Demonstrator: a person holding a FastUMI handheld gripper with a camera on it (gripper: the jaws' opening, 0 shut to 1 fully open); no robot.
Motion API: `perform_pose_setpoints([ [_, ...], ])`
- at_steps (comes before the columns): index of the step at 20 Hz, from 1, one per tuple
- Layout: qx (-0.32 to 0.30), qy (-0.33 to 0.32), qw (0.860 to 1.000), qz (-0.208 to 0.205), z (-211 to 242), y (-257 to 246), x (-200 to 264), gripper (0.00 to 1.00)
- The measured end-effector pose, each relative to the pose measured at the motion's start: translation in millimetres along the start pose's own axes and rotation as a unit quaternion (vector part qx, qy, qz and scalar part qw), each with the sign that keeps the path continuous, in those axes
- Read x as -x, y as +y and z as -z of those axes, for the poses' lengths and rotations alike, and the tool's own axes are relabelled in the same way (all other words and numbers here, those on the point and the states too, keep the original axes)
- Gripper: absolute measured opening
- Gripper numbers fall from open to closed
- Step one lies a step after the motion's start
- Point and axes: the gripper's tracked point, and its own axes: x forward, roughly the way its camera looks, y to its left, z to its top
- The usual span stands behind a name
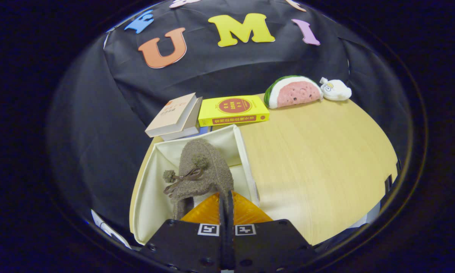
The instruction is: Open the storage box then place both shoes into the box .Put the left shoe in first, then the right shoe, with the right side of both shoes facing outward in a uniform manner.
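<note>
Presently, gripper (226, 203) fingers are clenched on the rim of a brown shoe (202, 170) held inside the open cream storage box (246, 151). Its long axis runs away from the fingers, toe end beyond them. Bare table (318, 159) lies beside the box.

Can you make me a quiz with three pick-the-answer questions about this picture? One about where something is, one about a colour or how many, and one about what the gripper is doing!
1. Where is the shoe?
A. Over the open storage box
B. On the yellow book
C. Beside the watermelon toy

2. What colour is the book lying next to the tan book?
A. Blue
B. Yellow
C. Green

3. What are the gripper fingers doing?
A. Spread wide apart
B. Pressed together on the shoe's edge
C. Holding a book

Answers:
1. A: the cream box walls surround the shoe.
2. B: its cover and spine are yellow.
3. B: the fingers meet with the shoe's rim between them.
</note>
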Motion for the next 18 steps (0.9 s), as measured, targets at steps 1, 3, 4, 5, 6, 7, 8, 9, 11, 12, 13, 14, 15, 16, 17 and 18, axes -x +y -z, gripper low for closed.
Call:
perform_pose_setpoints([
  [1, -0.005, -0.004, 1.000, 0.002, 1.2, 0.3, 0.7, 0.01],
  [3, -0.012, -0.014, 1.000, 0.006, 0.9, 0.5, 3.2, 0.02],
  [4, -0.010, -0.022, 1.000, 0.005, 0.0, 1.9, 3.2, 0.02],
  [5, -0.009, -0.024, 1.000, 0.004, -1.3, 2.6, 4.9, 0.06],
  [6, -0.009, -0.028, 1.000, -0.003, -0.4, 6.1, 4.2, 0.07],
  [7, -0.012, -0.034, 0.999, -0.002, -2.0, 5.9, 5.3, 0.10],
  [8, -0.012, -0.040, 0.999, 0.001, -4.3, 3.2, 7.2, 0.14],
  [9, -0.012, -0.043, 0.999, 0.003, -6.4, 2.0, 8.4, 0.12],
  [11, -0.014, -0.050, 0.999, -0.007, -6.9, 3.7, 11.8, 0.12],
  [12, -0.013, -0.053, 0.998, -0.012, -7.9, 5.0, 14.4, 0.12],
  [13, -0.008, -0.061, 0.998, -0.026, -10.6, 9.6, 18.1, 0.15],
  [14, -0.002, -0.070, 0.997, -0.034, -12.8, 10.6, 21.9, 0.20],
  [15, 0.011, -0.080, 0.996, -0.045, -15.7, 14.0, 28.2, 0.28],
  [16, 0.019, -0.084, 0.995, -0.058, -14.9, 15.4, 33.0, 0.28],
  [17, 0.029, -0.088, 0.994, -0.065, -13.6, 15.8, 40.2, 0.35],
  [18, 0.037, -0.095, 0.993, -0.065, -14.8, 12.6, 46.6, 0.39],
])
